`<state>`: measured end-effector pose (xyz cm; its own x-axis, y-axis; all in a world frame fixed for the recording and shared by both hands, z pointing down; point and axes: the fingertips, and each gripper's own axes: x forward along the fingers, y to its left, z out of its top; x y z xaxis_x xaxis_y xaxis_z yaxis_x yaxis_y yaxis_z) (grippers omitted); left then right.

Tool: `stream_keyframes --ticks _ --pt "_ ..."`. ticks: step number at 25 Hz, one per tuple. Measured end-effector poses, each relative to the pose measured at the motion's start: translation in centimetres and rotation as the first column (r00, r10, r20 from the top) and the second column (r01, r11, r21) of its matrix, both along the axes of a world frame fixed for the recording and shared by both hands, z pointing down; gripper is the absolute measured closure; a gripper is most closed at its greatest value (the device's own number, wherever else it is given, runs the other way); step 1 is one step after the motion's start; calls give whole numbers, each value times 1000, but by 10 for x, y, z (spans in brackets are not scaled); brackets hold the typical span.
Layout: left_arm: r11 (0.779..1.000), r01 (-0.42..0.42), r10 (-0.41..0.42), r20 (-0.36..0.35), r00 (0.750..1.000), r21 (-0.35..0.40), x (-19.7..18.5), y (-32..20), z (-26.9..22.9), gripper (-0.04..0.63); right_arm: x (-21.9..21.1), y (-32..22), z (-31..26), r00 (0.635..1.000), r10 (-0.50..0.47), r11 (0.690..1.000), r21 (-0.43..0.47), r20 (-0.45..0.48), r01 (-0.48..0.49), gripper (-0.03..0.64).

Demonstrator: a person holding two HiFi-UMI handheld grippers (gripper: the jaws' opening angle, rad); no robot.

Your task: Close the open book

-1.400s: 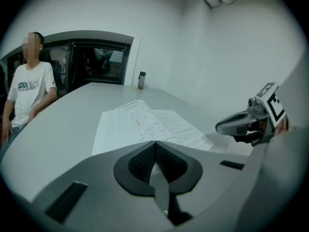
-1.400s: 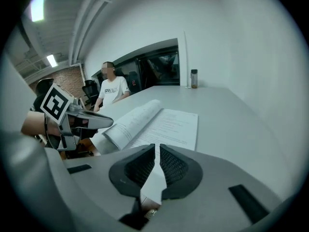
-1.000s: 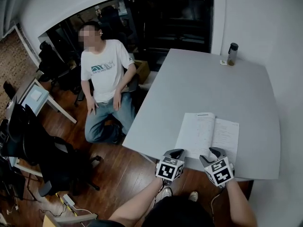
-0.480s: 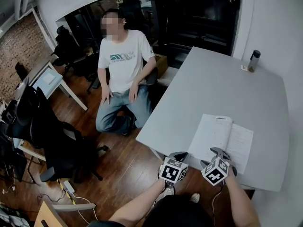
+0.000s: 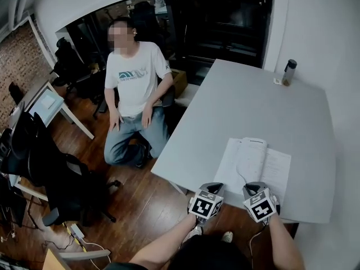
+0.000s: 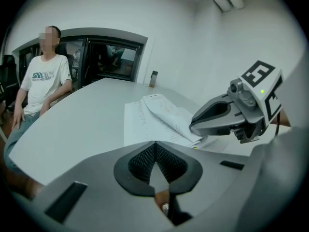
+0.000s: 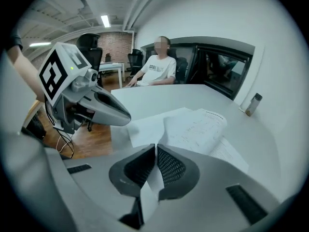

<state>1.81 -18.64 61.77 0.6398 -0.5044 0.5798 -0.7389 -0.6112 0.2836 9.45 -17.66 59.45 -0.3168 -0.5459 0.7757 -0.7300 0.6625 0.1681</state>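
The open book (image 5: 275, 167) lies near the front edge of the grey table (image 5: 253, 100). One of its pages (image 5: 251, 158) is lifted and bowed above the spine. My right gripper (image 5: 256, 185) is at the book's near edge. Its jaws are closing, and in the right gripper view (image 7: 155, 154) a strip of white page is pinched between the pads, leading up to the bowed sheet (image 7: 195, 124). My left gripper (image 5: 212, 187) hovers at the book's near left corner. It is shut (image 6: 155, 149) with nothing in it, and the book (image 6: 145, 120) lies just beyond it.
A dark bottle (image 5: 289, 72) stands at the table's far right corner. A person in a white T-shirt (image 5: 135, 83) sits on a chair left of the table. Office chairs and a small desk (image 5: 45, 106) stand on the wooden floor at the left.
The book lay flat; now one page stands up bowed over the middle. My right gripper has dropped to the book's near edge and closed on that page. The left gripper stayed shut.
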Motion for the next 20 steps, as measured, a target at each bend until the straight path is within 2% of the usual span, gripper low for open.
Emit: stream_keyframes --ticks 3,7,13,20 --pt "1000 -25 25 4 1000 -3 11 0 2 591 26 -1 -8 994 104 994 34 23 -104 606" --pt "998 -58 58 7 998 2 28 1 3 591 67 7 -20 968 238 968 64 75 -243 606" --pt "994 -106 106 4 994 21 55 -2 -1 591 131 39 -19 902 416 906 41 115 -422 606" --pt "989 -138 138 11 990 45 84 -1 -8 591 180 80 9 813 563 825 -40 147 -564 606"
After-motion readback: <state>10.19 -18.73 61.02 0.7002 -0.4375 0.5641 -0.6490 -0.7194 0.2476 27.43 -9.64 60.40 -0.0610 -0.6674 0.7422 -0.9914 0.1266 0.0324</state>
